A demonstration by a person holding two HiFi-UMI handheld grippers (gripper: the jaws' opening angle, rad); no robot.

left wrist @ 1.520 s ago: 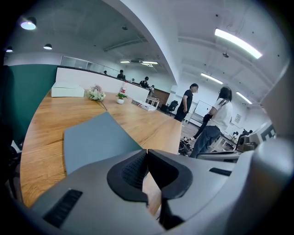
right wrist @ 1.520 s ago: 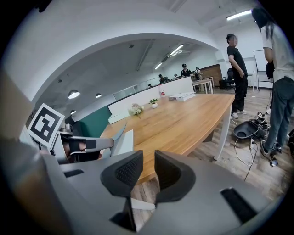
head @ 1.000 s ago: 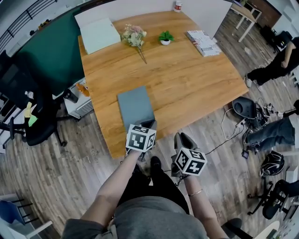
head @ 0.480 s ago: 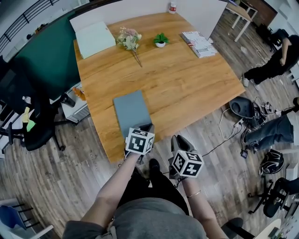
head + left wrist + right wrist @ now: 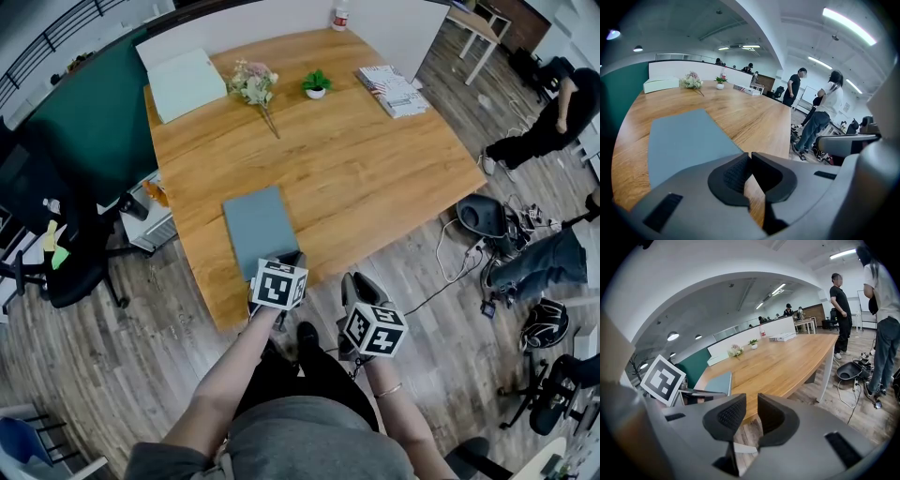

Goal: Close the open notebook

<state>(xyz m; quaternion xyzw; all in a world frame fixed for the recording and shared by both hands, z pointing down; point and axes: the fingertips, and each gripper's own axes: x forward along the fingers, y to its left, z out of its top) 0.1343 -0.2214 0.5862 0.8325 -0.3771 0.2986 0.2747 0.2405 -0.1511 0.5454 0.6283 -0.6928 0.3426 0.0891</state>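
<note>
The notebook (image 5: 260, 225) lies flat with its grey-blue cover down, near the front edge of the wooden table (image 5: 375, 178). My left gripper (image 5: 296, 255) hovers at the notebook's near right corner, jaws shut with nothing between them. In the left gripper view the cover (image 5: 679, 140) fills the left foreground just beyond the closed left gripper (image 5: 750, 157). My right gripper (image 5: 361, 279) hangs off the table's front edge over the floor. Its jaws stand a little apart and empty. The right gripper view shows the right gripper (image 5: 752, 405) with the notebook (image 5: 715, 383) to its left.
At the table's far end sit a pale green folder (image 5: 187, 80), a flower bunch (image 5: 251, 82), a small potted plant (image 5: 316, 84), a stack of booklets (image 5: 394, 90) and a bottle (image 5: 339, 17). A black office chair (image 5: 66, 253) stands left. People (image 5: 553, 122) and floor cables (image 5: 459, 262) are on the right.
The notebook stays shut and both grippers keep almost the same places. Only the head view has shifted a little, so the table sits slightly higher and further left in the frame.
</note>
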